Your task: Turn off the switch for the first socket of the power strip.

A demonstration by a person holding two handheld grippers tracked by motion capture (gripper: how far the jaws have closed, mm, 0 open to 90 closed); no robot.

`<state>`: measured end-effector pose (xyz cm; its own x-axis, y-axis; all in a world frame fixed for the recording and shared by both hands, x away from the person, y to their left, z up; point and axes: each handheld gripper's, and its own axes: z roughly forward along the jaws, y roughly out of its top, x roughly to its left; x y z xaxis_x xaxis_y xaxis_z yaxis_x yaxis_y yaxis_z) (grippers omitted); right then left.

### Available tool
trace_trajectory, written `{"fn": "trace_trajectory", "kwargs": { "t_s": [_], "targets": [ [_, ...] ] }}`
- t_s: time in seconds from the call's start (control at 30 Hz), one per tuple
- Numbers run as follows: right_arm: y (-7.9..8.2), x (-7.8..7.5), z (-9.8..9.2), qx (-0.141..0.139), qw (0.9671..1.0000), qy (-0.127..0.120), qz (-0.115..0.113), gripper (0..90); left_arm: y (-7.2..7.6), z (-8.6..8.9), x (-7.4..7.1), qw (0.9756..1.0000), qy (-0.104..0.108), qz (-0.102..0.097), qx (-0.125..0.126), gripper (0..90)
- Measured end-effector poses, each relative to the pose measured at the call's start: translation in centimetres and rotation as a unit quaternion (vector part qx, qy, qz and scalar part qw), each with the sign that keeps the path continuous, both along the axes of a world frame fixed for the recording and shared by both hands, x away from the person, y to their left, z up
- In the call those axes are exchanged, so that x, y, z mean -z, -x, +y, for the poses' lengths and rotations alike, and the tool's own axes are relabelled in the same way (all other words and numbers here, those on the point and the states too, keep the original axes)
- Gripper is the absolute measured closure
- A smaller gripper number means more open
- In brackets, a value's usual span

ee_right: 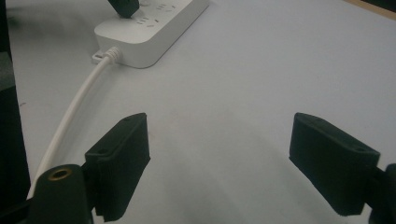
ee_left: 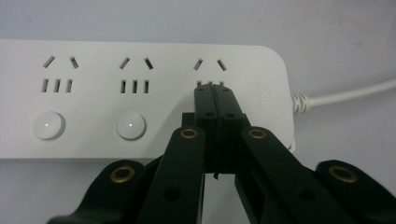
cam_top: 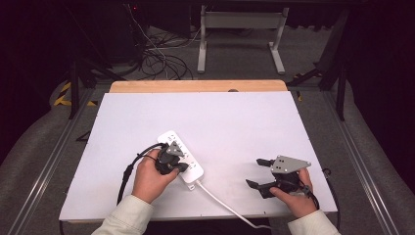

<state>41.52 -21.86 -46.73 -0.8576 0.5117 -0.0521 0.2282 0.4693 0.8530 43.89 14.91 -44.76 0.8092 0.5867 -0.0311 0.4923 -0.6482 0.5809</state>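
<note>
Seemingly the closed, empty left gripper (ee_left: 215, 95) presses the power strip (ee_left: 140, 98); press straight down; right gripper (ee_right: 238, 163) waits wide.

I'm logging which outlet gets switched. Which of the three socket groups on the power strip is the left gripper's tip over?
The socket group nearest the cord end. The left gripper has its shut jaws over it, hiding its button, while the other two round buttons stay uncovered.

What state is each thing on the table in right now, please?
Power strip: flat on the table, nothing plugged in.
Round buttons: two show, both unpressed as far as I can tell.
Cord: attached, trailing off the near edge.
Left gripper: shut, tips on the strip near the cord end.
Right gripper: open, empty.
</note>
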Motion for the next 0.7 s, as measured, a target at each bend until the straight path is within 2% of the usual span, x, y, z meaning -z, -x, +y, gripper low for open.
{"fn": "trace_trajectory", "kwargs": {
  "t_s": [0.27, 0.4, 0.5, 0.57, 0.6, 0.63, 0.7],
  "targets": [
    [0.02, 0.06, 0.11, 0.000, 1.0000, 0.000, 0.001, 20.3, 0.00, 0.02, 0.04, 1.0000, 0.002, 0.003, -0.003, 90.0],
    [-0.01, 0.07, 0.05, 0.000, 1.0000, -0.001, 0.002, 20.3, -0.19, 0.43, 0.31, 0.9997, 0.019, 0.012, -0.003, 90.0],
    [-0.03, 0.07, 0.01, 0.001, 1.0000, 0.000, 0.002, 20.3, -0.17, 0.40, 0.31, 0.9998, 0.019, 0.011, -0.003, 90.0],
    [-0.04, 0.08, 0.00, 0.001, 1.0000, 0.001, 0.002, 20.3, 0.05, 0.18, 0.20, 0.9999, 0.010, -0.003, -0.002, 90.0],
    [-0.04, 0.08, -0.01, 0.001, 1.0000, 0.001, 0.002, 20.3, 0.05, 0.18, 0.20, 0.9999, 0.010, -0.003, -0.002, 90.0],
    [-0.05, 0.08, -0.03, 0.002, 1.0000, 0.000, 0.001, 20.4, 0.12, 0.05, -0.30, 0.9999, -0.004, -0.015, -0.003, 90.0],
    [-0.08, 0.07, -0.08, 0.004, 1.0000, -0.001, 0.001, 20.4, 0.17, 0.00, -0.53, 0.9998, -0.003, -0.018, -0.002, 90.0]
  ]
}}
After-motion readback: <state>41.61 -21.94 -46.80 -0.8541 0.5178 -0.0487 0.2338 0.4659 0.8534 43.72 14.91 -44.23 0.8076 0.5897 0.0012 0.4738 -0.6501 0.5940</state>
